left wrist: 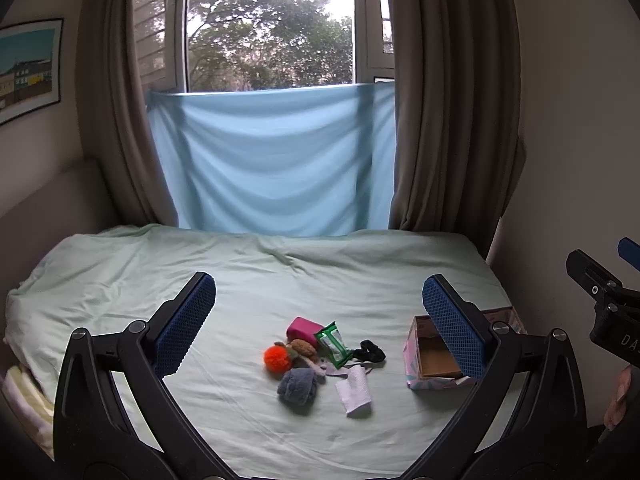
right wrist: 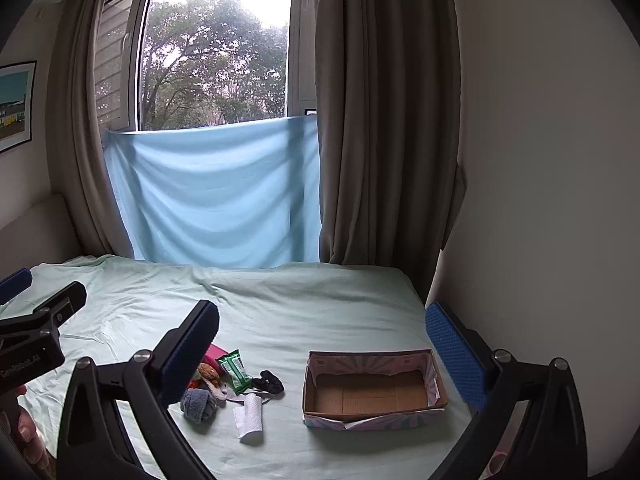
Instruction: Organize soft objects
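Observation:
A pile of small soft things lies on the pale green bed sheet (left wrist: 240, 280): an orange pompom (left wrist: 277, 358), a pink pouch (left wrist: 305, 329), a green wipes pack (left wrist: 333, 344), a black scrunchie (left wrist: 372, 350), a grey fuzzy sock (left wrist: 298, 390) and a white folded cloth (left wrist: 354, 394). An open, empty cardboard box (right wrist: 374, 390) sits to their right. My left gripper (left wrist: 319, 326) is open and held above the pile. My right gripper (right wrist: 322, 354) is open, above the box's left side. Both are empty.
A blue cloth (left wrist: 272, 160) hangs over the window sill behind the bed, with brown curtains (left wrist: 452, 120) on both sides. A white wall (right wrist: 540, 160) borders the bed's right edge. Folded bedding (left wrist: 24, 400) lies at the left edge.

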